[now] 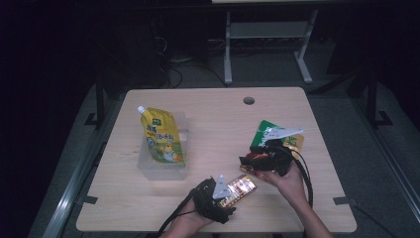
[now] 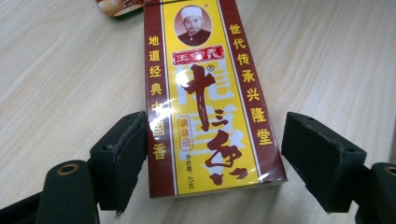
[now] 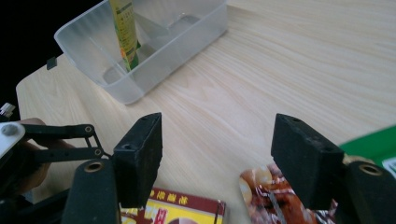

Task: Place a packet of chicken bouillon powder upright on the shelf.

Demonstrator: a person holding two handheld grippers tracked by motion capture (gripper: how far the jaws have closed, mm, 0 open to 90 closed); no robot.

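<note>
Wooden table (image 2: 60, 70), yellow-and-maroon seasoning box (image 2: 205, 98)

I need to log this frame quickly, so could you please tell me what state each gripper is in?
Left gripper: open, jaws either side of the spice box, not clamped.
Right gripper: open, holding nothing, above the table.

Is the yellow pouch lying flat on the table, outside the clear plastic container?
No: in the high view the yellow pouch stands inside the clear plastic container, leaning with its white cap at the top.
</note>
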